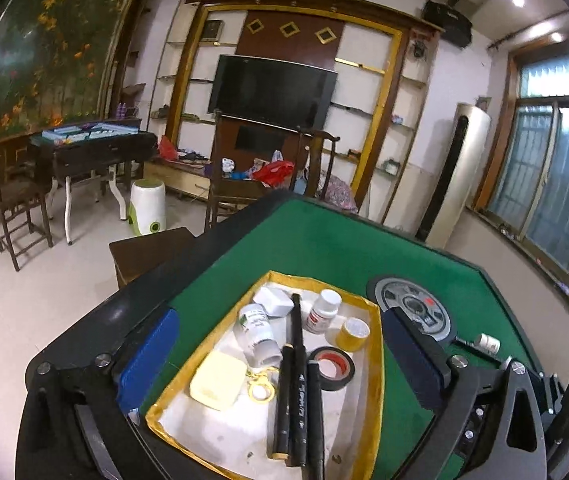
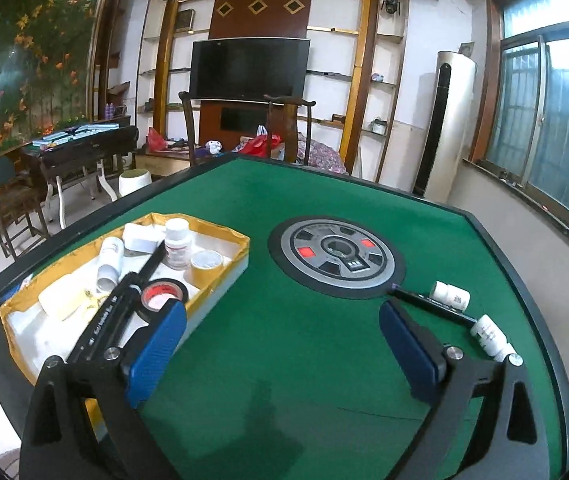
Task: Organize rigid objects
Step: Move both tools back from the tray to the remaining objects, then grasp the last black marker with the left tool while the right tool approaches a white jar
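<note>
Both my grippers, left (image 1: 280, 364) and right (image 2: 282, 354), hang spread wide and empty. Next I should take a bottle (image 2: 450, 293) squarely across its middle, then carry it to the tray (image 2: 220, 282).

The left gripper (image 1: 280, 354) is held tilted downward, its jaws spread wide with nothing pressed between the blue pads (image 1: 146, 360). The black finger arms are seen reaching forward from either side of the left wrist view. The right gripper (image 2: 282, 338) is likewise angled downward and stands wide apart, and no object is gripped by its blue pads (image 2: 156, 350). A dark part of the left gripper is glimpsed at the left edge of the right wrist view.
</note>
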The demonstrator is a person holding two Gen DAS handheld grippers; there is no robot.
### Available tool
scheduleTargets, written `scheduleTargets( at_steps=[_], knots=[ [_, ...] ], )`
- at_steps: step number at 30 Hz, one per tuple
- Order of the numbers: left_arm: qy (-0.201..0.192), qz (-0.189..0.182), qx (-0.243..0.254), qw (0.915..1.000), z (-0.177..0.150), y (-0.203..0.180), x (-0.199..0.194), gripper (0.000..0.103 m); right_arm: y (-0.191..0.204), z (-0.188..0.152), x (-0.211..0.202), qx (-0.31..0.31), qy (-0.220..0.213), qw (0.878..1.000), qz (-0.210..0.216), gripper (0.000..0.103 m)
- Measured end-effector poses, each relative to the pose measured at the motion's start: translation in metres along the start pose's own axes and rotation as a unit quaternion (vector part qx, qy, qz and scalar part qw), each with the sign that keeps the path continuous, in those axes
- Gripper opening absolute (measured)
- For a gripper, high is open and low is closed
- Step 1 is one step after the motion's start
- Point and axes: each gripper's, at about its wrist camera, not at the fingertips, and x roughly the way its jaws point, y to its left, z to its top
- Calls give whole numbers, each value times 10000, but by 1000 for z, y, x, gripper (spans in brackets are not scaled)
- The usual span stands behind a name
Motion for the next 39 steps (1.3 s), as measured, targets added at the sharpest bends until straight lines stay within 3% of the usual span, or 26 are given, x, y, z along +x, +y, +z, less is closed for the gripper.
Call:
scheduleTargets(
  at_steps=[10, 16, 23, 27, 29, 33, 39],
  knots=[
    [-237, 11, 626, 9978, -7, -43, -10, 102, -28, -10, 2, 353, 74, 9993, -65, 97],
    [-115, -94, 813, 9966, -13, -62, -6, 102, -42, -16, 8, 519, 152, 9985, -87, 97],
    [509, -556, 1045, 9917, -26, -85, 12, 102, -60, -21, 13, 724, 201, 9970, -176, 97],
    [913, -842, 1266, 9841, -39, -102, 23, 102, -96, -23, 16, 1077, 289, 9936, -170, 97],
    [1038, -956, 1358, 9806, -44, -109, 27, 102, -129, -26, 21, 1497, 411, 9877, -169, 97],
    [1519, -1351, 1541, 9669, -58, -130, 44, 102, -218, -43, 35, 2533, 638, 9640, -491, 97],
    [2040, -1691, 1804, 9472, -81, -180, 70, 102, -299, -68, 56, 3320, 626, 9373, -855, 97]
  ],
)
